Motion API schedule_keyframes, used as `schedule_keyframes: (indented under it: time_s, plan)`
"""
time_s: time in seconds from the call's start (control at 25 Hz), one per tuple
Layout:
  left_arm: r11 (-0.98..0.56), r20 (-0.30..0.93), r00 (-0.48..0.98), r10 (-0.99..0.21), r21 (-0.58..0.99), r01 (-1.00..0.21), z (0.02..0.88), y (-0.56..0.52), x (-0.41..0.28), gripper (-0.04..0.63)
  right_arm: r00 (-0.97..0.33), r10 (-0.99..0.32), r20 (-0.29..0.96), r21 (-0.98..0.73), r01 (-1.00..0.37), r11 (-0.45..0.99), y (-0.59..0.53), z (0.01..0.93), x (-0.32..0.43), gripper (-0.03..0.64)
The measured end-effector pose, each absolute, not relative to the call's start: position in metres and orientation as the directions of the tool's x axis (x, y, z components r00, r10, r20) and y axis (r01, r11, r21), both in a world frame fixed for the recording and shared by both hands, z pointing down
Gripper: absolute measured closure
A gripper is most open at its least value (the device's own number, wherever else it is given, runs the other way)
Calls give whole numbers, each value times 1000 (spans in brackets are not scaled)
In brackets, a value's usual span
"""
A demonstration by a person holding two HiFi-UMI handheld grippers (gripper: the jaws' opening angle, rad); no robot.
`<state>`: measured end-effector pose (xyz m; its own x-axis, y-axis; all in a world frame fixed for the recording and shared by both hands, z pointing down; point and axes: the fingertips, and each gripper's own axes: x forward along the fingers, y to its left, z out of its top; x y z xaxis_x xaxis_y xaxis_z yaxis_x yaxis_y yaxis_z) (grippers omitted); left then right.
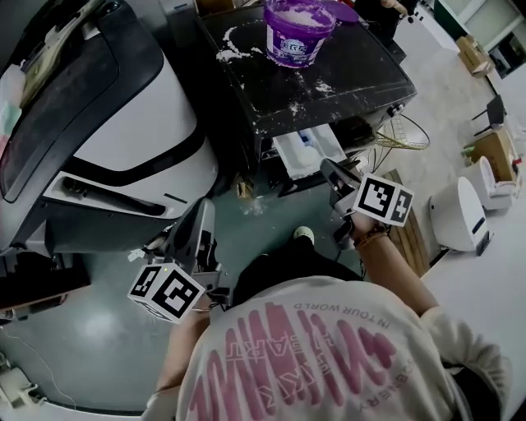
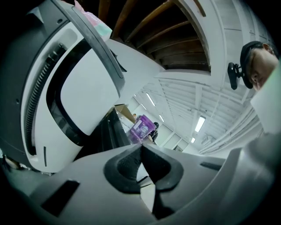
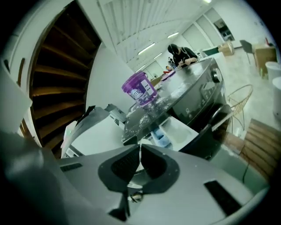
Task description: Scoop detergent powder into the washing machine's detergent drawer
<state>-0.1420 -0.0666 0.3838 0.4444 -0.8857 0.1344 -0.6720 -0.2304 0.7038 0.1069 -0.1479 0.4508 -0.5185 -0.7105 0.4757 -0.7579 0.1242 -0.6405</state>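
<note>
Shirt (image 1: 329, 353) back fills the near edge, white w/ big pink print. One small line seems to read "IN TOUR WORLD"; the rest isn't legible.

Tub (image 1: 297, 31), purple and open-topped, sits on the washer (image 1: 353, 74) top, toward the back, w/ white powder (image 1: 296, 11) inside. It has a white label on its side, writing too small to read. More powder is spilled around it on the washer top.

Drawer (image 1: 308, 152) stands pulled out of the washer front, white w/ a blue insert. Can't tell if any powder is in it.

L gripper (image 2: 141, 148) is low, off the washer's left front corner, fingers together, nothing btwn them. R gripper (image 3: 139, 147) is just in front of the drawer, fingers also together, empty.
</note>
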Motion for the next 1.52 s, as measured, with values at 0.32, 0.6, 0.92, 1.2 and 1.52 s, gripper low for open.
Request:
schedule_keyframes:
  time_s: [0.32, 0.6, 0.92, 1.2, 1.52]
  plan:
    - [-196, 115, 379, -918, 700, -687, 380, -51, -170, 594, -463, -665, 586, -345, -885, 313, -150, 459, 84, 614]
    - [-173, 106, 338, -935, 697, -696, 378, -31, -184, 594, -436, -610, 662, -173, -880, 442, -146, 471, 71, 614]
    - [-148, 104, 301, -948, 693, -705, 376, -16, -196, 593, -373, -595, 712, 59, -813, 580, -145, 475, 64, 613]
    - [-158, 90, 297, -951, 683, -713, 369, -13, -198, 594, -313, -600, 736, 255, -694, 674, -145, 478, 60, 612]
    - [-162, 72, 280, -957, 669, -725, 361, -10, -196, 594, -289, -612, 736, 381, -571, 728, -145, 477, 56, 612]
